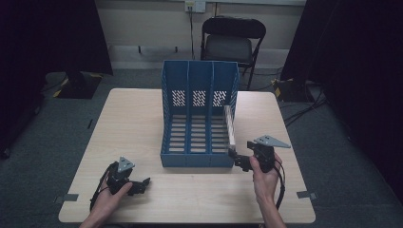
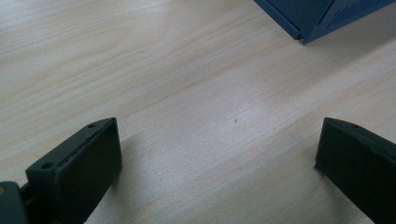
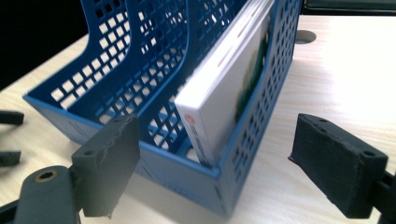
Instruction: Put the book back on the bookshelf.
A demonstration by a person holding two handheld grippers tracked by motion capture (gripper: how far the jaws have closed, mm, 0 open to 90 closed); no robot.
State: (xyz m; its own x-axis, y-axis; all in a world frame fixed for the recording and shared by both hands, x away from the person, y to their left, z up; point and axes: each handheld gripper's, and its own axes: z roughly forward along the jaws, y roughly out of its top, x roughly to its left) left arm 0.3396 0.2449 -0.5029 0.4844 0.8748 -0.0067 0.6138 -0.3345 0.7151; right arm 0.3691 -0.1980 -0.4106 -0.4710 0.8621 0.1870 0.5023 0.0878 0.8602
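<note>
The left gripper (image 1: 141, 184) rested low over the near left part of the table (image 1: 142, 118), held in the person's left hand (image 1: 110, 194). Its jaws stood spread wide with nothing between them — bare wood showed in the gap in the left gripper view, and a blue corner of the file rack (image 2: 308, 18) lay beyond.

At the table's centre stood the blue file rack (image 1: 199, 114), three compartments, perforated walls. A white book (image 1: 230, 126) stood in the rightmost compartment, leaning against the outer wall; in the right gripper view the book (image 3: 224, 93) sat with its spine facing the open front.

The right gripper (image 1: 239, 160) was just beside the rack's near right corner, held in the right hand (image 1: 265, 178). Its jaws were released — apart on either side of that corner, gripping nothing.
</note>
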